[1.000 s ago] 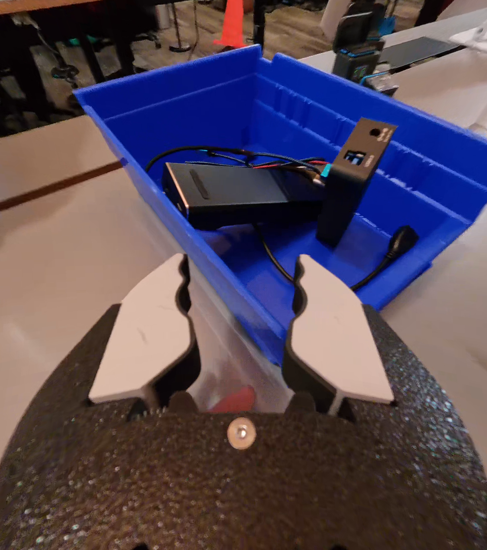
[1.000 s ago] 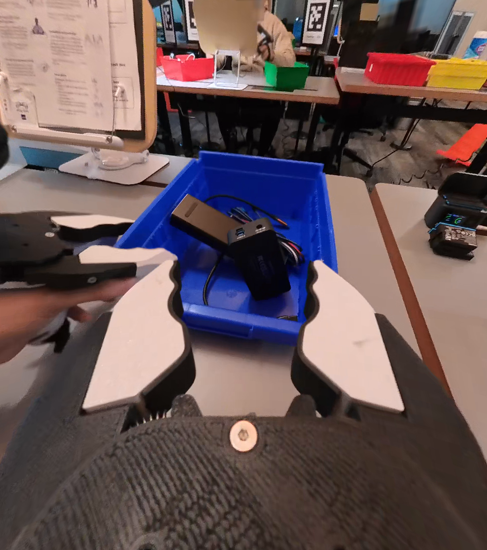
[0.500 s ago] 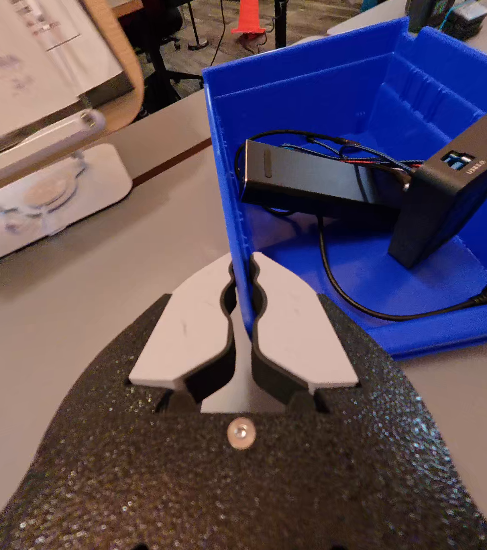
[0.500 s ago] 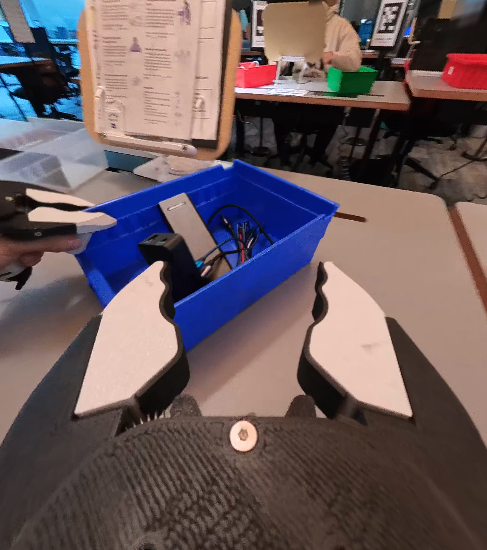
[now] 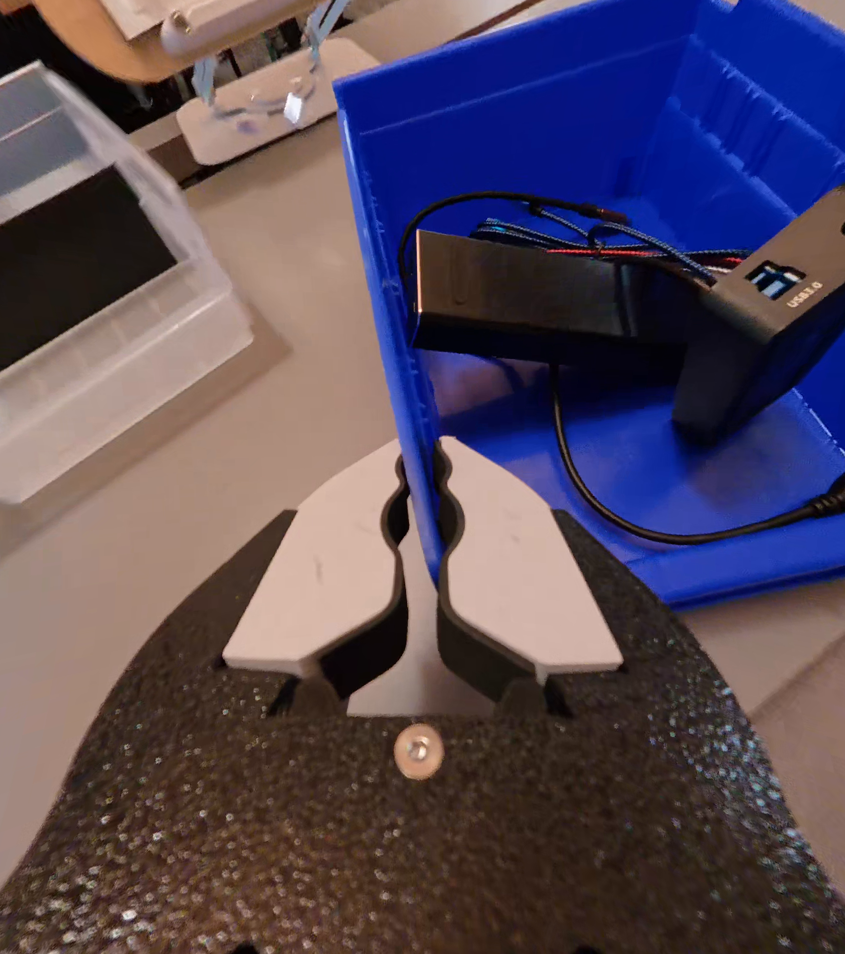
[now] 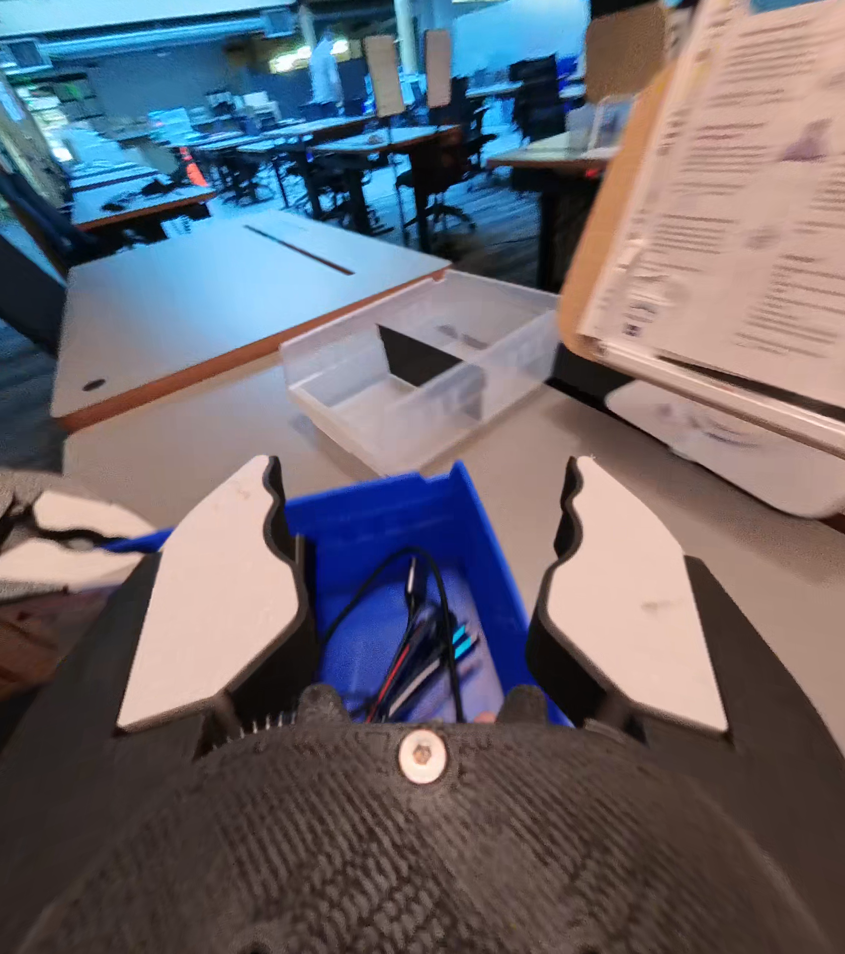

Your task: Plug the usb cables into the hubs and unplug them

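A blue bin [image 5: 539,118] stands on the grey table. In it lie a flat black hub [image 5: 523,294], a black block-shaped hub [image 5: 771,320] leaning upright, braided cables [image 5: 616,248] and a thin black cable [image 5: 591,495] with a plug. My left gripper [image 5: 423,464] is shut on the bin's near left wall. My right gripper [image 6: 423,475] is open and hovers over the bin [image 6: 400,511], with the cables [image 6: 425,650] below it. The left gripper [image 6: 74,537] shows at the left of the right wrist view, clamped on the bin's rim.
A clear plastic organiser box [image 5: 59,289] [image 6: 425,371] with a black insert sits on the table to the left of the bin. A clipboard with printed sheets [image 6: 751,217] on a white stand [image 6: 720,454] stands behind. Other tables and chairs fill the room.
My left gripper closed on the bin wall and has turned the bin. My right gripper, still open, has swung left and moved forward over the bin.
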### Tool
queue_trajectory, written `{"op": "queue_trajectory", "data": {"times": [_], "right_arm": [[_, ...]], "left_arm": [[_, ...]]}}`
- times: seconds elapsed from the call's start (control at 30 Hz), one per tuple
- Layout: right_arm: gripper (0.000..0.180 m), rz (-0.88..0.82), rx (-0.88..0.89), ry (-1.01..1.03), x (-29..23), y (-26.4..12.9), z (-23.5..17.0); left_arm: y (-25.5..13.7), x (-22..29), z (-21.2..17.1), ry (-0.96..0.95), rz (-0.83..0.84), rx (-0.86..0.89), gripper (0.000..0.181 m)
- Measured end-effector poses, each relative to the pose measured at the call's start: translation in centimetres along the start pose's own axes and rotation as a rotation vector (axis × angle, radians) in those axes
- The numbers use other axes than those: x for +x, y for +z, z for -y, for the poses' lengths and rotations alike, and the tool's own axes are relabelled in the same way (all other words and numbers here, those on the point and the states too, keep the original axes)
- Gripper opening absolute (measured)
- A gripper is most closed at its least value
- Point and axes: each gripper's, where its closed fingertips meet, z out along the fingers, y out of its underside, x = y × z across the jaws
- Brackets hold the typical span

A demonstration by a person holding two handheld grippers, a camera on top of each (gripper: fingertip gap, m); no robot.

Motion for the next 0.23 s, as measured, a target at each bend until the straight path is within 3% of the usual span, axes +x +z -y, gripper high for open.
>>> {"op": "queue_trajectory", "data": {"times": [0.1, 0.23], "right_arm": [[0.102, 0.031, -0.173, 0.014, -1.0, 8.6, 0.6], [0.096, -0.039, -0.442, 0.096, -0.2, 18.2, -2.3]], "left_arm": [[-3.4, -1.4, -2.3, -0.039, 0.015, -0.005, 0.006], [-6.6, -3.0, -4.6, -0.101, 0.05, 0.003, 0.005]]}}
